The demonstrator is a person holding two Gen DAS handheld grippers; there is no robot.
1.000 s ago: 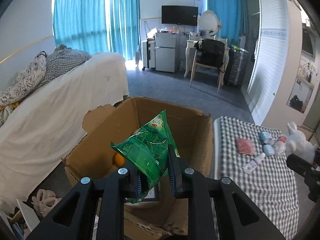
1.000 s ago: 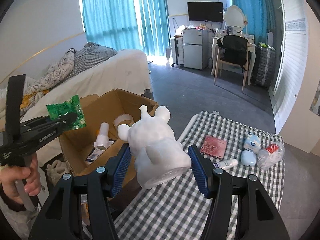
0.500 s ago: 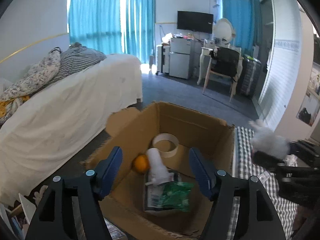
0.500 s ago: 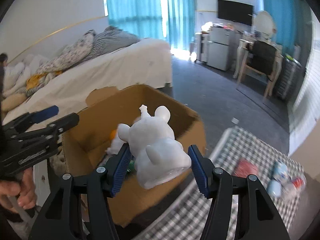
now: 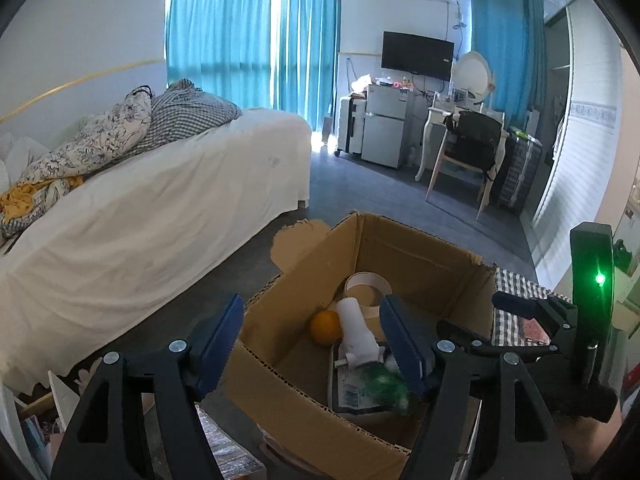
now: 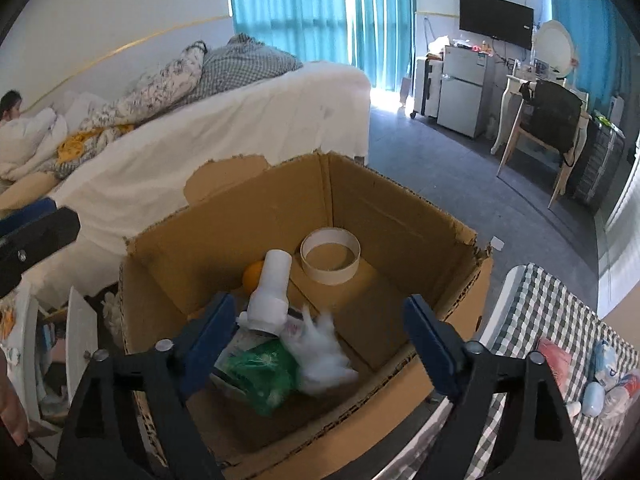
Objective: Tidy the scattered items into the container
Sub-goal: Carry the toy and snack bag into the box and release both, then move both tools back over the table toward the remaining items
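Note:
The cardboard box (image 5: pixel 416 242) (image 6: pixel 400 200) stands open on the floor. In it lie a green snack bag (image 5: pixel 384 388) (image 6: pixel 260 372), a white bottle (image 5: pixel 358 332) (image 6: pixel 272 288), an orange (image 5: pixel 324 326) (image 6: pixel 254 274) and a tape roll (image 5: pixel 368 286) (image 6: pixel 330 256). My right gripper (image 6: pixel 318 320) (image 5: pixel 468 312) hangs over the box with its jaws opening. A white plush toy (image 6: pixel 320 356), blurred, is below them inside the box, free of the pads. My left gripper (image 5: pixel 310 332) (image 6: pixel 48 220) stands open and empty over the box's near left edge.
A table with a checked cloth (image 6: pixel 540 320) adjoins the box on the right, bearing a red packet (image 6: pixel 554 360) and small bottles (image 6: pixel 608 380). A white bed (image 5: pixel 140 200) runs along the left, with a person (image 6: pixel 10 106) lying at its far end. Clutter (image 6: pixel 52 340) sits by the box.
The left gripper opened and the green bag dropped into the box. The right gripper carried the white toy over the box, opened, and the toy fell from its pads.

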